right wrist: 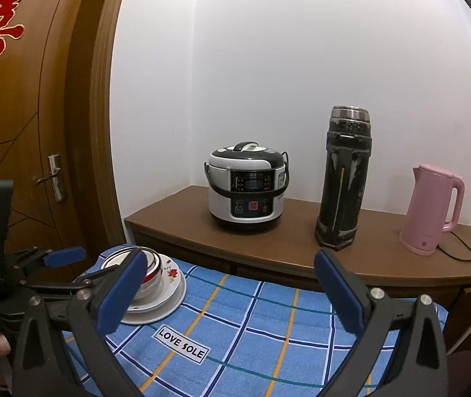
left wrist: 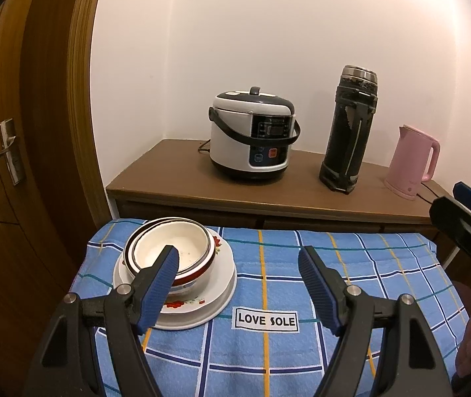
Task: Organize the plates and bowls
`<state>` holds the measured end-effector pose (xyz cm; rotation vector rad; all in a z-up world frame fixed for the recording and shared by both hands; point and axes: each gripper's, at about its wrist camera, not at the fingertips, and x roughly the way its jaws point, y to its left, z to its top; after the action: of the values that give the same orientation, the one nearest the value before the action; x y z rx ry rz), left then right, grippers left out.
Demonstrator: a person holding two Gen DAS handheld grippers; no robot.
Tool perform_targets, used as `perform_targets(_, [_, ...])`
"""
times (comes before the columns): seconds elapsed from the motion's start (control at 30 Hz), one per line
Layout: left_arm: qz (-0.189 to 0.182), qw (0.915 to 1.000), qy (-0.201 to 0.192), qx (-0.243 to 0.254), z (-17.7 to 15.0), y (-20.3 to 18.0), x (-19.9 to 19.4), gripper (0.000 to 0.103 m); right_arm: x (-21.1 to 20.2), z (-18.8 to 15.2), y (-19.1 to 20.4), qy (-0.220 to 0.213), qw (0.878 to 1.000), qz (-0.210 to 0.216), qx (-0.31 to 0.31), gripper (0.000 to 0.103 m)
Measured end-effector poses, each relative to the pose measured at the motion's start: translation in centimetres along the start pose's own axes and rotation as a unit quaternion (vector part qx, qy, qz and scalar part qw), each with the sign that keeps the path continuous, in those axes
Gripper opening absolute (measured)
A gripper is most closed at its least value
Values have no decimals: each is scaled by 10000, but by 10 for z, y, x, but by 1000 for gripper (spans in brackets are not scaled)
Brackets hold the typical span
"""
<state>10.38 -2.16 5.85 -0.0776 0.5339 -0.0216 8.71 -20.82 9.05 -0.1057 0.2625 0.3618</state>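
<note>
Left wrist view: "LOVE SOLE" label (left wrist: 266, 320) on checked cloth (left wrist: 351, 264)

Both wrists – forward (shared stack (left wrist: 176, 264)).

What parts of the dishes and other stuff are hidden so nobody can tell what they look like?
- White bowls with dark rims: left wrist view, the left tool's blue pad covers their front; the count is unclear.
- Flowered white plates: right wrist view, the right tool hides their near side.
- Rice cooker's buttons: both views, labels too small.
- Pink kettle's cord: end hidden.
</note>
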Motion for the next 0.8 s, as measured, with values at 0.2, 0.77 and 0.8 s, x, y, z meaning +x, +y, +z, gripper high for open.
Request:
perform_targets(0.2, [-3,10000,22,44,0,-2,-3,77,-2,0,3,9,10000,12,-38,103])
perform_targets(0.77, [-87,9999,-33,117,4,-10,-13,77,-17,1,-5,-145,9998,-93,13,103])
perform_targets(0.8, [-80,9999,-46,116,4,-11,-14,77,-18,1,-6,-151,9998,-107,7,103])
